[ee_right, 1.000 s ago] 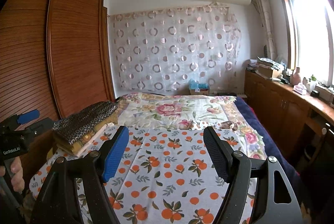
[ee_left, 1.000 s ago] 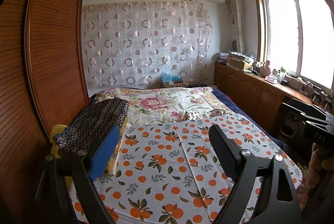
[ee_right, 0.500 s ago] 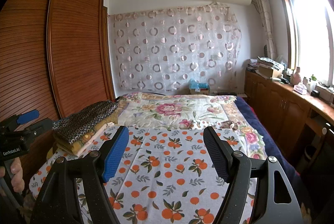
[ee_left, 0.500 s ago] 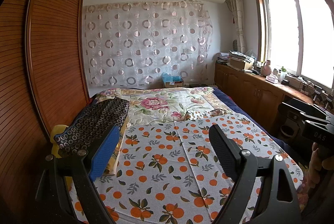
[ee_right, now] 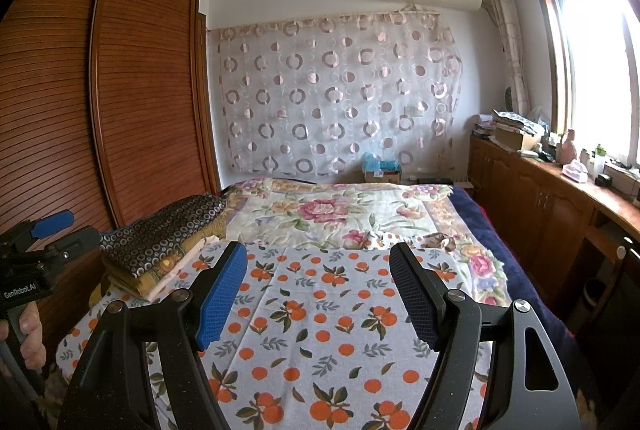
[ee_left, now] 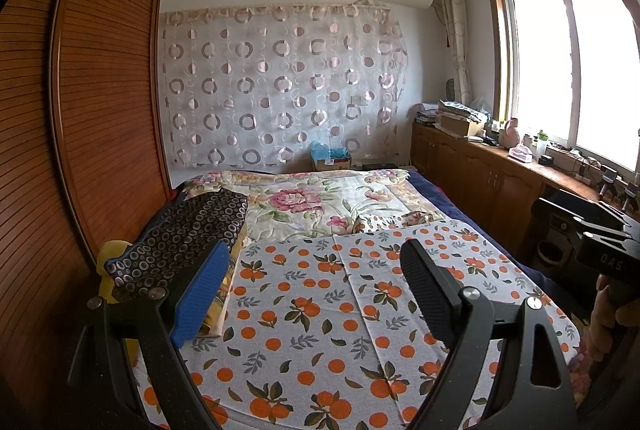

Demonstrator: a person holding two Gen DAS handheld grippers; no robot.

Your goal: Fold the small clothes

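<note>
A white cloth printed with oranges (ee_left: 320,310) (ee_right: 320,318) lies spread flat over the near part of the bed, with a lengthwise crease. At its left edge sits a stack of folded clothes (ee_left: 188,230) (ee_right: 160,234), topped by a dark piece with a ring pattern. My left gripper (ee_left: 314,254) hovers open above the cloth, nothing between its fingers. My right gripper (ee_right: 319,252) is open too, empty, over the same cloth. The left gripper (ee_right: 66,230) also shows at the left edge of the right wrist view, with a hand (ee_right: 28,342) on its handle.
A floral quilt (ee_left: 304,201) covers the far half of the bed. A wooden slatted wardrobe (ee_left: 100,109) runs close along the left. Cluttered wooden cabinets (ee_left: 480,173) stand under the window on the right. A cardboard box (ee_right: 382,171) sits by the curtained back wall.
</note>
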